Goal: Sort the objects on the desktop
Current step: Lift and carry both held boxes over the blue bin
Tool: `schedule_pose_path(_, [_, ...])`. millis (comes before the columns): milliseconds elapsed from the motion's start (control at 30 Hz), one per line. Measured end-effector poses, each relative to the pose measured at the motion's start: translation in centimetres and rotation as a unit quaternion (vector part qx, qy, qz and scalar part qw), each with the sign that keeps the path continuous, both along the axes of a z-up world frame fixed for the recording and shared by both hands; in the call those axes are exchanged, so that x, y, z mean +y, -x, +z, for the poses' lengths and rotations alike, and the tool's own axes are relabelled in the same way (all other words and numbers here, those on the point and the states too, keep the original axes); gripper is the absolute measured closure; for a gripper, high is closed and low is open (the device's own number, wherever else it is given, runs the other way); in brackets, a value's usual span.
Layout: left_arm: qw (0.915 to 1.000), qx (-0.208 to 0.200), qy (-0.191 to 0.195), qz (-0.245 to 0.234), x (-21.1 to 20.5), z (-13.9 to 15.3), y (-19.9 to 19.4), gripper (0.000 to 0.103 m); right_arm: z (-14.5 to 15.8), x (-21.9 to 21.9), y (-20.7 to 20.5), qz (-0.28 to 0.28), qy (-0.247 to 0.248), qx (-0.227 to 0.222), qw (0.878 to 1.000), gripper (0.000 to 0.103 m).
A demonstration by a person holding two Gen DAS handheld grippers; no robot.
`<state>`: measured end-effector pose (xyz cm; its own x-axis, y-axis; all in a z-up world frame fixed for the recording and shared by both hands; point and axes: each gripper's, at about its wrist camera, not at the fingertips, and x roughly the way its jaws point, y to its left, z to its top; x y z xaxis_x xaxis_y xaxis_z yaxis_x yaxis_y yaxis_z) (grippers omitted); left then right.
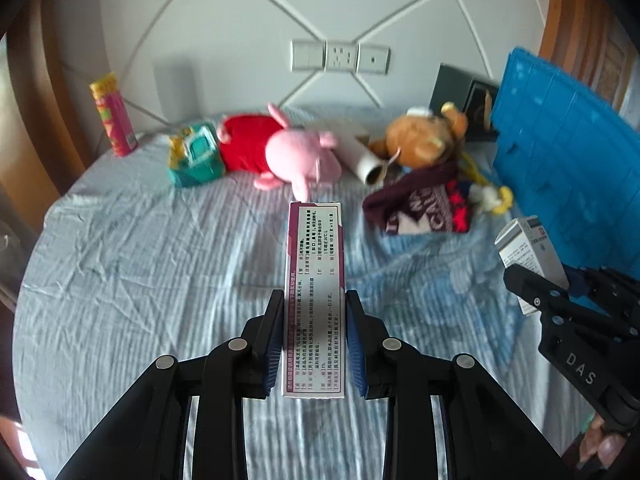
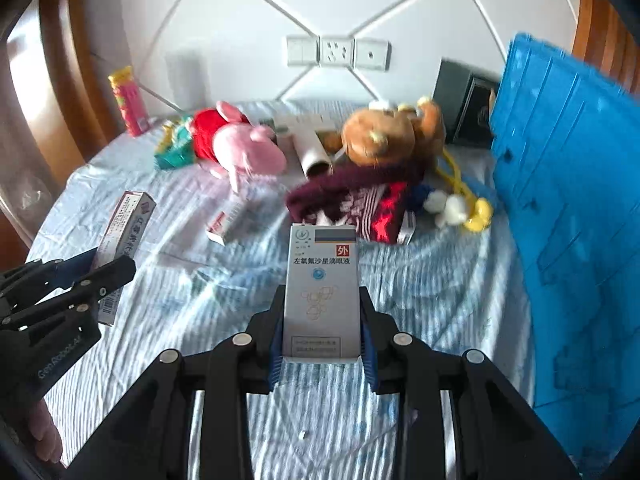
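Only the right wrist view shows a small box [image 2: 228, 222] lying near the pink pig [image 2: 240, 144], while the left gripper [image 1: 314, 344] clamps a purple-edged carton [image 1: 314, 300] and the right gripper [image 2: 322, 332] clamps an eye-drop box [image 2: 322, 292].

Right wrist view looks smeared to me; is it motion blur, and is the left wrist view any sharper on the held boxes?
Right wrist view: the blue crate and brown plush bear smear sideways, yet the eye-drop box in the right gripper reads clearly. Left wrist view: sharper background, print on the purple-edged box in the left gripper legible, its near end shadowed. Both bend at the fisheye edges.
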<state>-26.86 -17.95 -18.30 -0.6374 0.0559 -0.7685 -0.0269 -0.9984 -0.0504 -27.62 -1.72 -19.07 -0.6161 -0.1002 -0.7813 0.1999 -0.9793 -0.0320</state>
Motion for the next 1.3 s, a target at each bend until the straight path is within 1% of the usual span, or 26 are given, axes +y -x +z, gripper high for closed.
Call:
schedule_pose_path(167, [0.9993,0.034,-0.008,0.011,-0.4,3.7,-1.8,0.075,3.8,-0.2,-1.4,0.023,0.005,0.028,0.999,0.072])
schedule_pose_path(233, [0.9985,0.051,0.002,0.018,-0.4,5.0,-2.5,0.075,4.8,0.1,-1.7,0.031,0.007,0.037,0.999,0.072])
schedule_pose_path(267, [0.9984,0.053,0.001,0.021,-0.5,5.4,-2.7,0.075,5.1,0.3,-1.7,0.036,0.011,0.037,0.999,0.072])
schedule_pose_path(333, [0.9984,0.047,-0.01,0.029,-0.7,5.2,-2.9,0.075,5.0,0.9,-1.8,0.049,0.017,0.035,0.998,0.072])
schedule_pose_path(367, [0.9985,0.044,-0.014,0.031,-0.8,4.8,-2.9,0.073,4.7,1.1,-1.8,0.055,0.019,0.031,0.998,0.072])
schedule_pose_path(400, [0.9985,0.04,-0.018,0.032,-0.8,4.4,-2.9,0.062,4.4,1.4,-1.8,0.062,0.021,0.027,0.997,0.072])
schedule_pose_path(433, [0.9986,0.035,-0.019,0.034,-0.7,3.7,-2.9,0.057,3.9,1.7,-1.8,0.065,0.021,0.023,0.997,0.072])
schedule_pose_path(467, [0.9988,0.029,-0.019,0.036,-0.6,3.1,-2.9,0.056,3.4,1.9,-1.7,0.067,0.022,0.019,0.997,0.072])
schedule_pose_path(533, [0.999,0.022,-0.027,0.029,-0.3,1.9,-2.8,0.058,2.1,2.3,-1.5,0.071,0.027,0.006,0.997,0.072])
schedule_pose_path(600, [0.9993,0.011,-0.023,0.026,-0.1,0.9,-2.3,0.078,1.0,2.5,-1.4,0.075,0.027,-0.003,0.997,0.072])
schedule_pose_path(733, [0.9996,-0.011,-0.013,0.02,0.2,-1.0,-1.3,0.079,-1.0,2.9,-0.6,0.065,0.036,-0.022,0.997,0.072])
schedule_pose_path(767, [0.9996,-0.017,-0.011,0.019,0.2,-1.5,-1.1,0.072,-1.5,3.0,-0.4,0.062,0.038,-0.027,0.997,0.072])
schedule_pose_path(800, [0.9993,-0.03,-0.009,0.02,0.1,-2.5,-0.6,0.049,-2.0,3.1,-0.2,0.06,0.04,-0.032,0.997,0.072])
schedule_pose_path(833, [0.999,-0.038,-0.005,0.023,0.1,-3.3,-0.4,0.037,-2.6,3.1,0.0,0.058,0.041,-0.038,0.997,0.072])
schedule_pose_path(867, [0.9987,-0.043,-0.003,0.028,0.2,-4.1,-0.4,0.029,-3.2,3.0,0.2,0.056,0.041,-0.044,0.997,0.072])
schedule_pose_path(933, [0.9978,-0.058,0.001,0.031,0.5,-6.1,0.0,0.029,-4.8,2.6,0.4,0.056,0.04,-0.06,0.996,0.072])
schedule_pose_path(967, [0.9972,-0.068,0.002,0.03,0.8,-7.3,0.3,0.031,-5.4,2.4,0.6,0.056,0.039,-0.067,0.995,0.072])
schedule_pose_path(1033, [0.9958,-0.086,0.0,0.031,1.0,-9.0,0.7,0.036,-6.6,2.1,0.8,0.057,0.037,-0.08,0.994,0.072])
schedule_pose_path(1100, [0.9941,-0.103,-0.005,0.034,1.1,-10.7,1.1,0.045,-7.7,1.8,1.0,0.059,0.034,-0.091,0.994,0.072])
schedule_pose_path(1167, [0.9926,-0.115,-0.009,0.038,1.2,-12.1,1.3,0.047,-8.6,1.5,1.2,0.063,0.032,-0.097,0.993,0.072])
schedule_pose_path(1233, [0.9912,-0.126,-0.007,0.04,1.4,-13.4,1.4,0.058,-9.4,1.2,1.5,0.065,0.03,-0.102,0.992,0.072])
schedule_pose_path(1267, [0.9902,-0.133,-0.004,0.041,1.5,-14.0,1.5,0.071,-9.8,1.1,1.7,0.067,0.029,-0.104,0.992,0.072])
schedule_pose_path(1300, [0.9906,-0.13,0.007,0.042,1.8,-14.2,1.4,0.075,-10.2,0.9,1.8,0.068,0.028,-0.107,0.992,0.072])
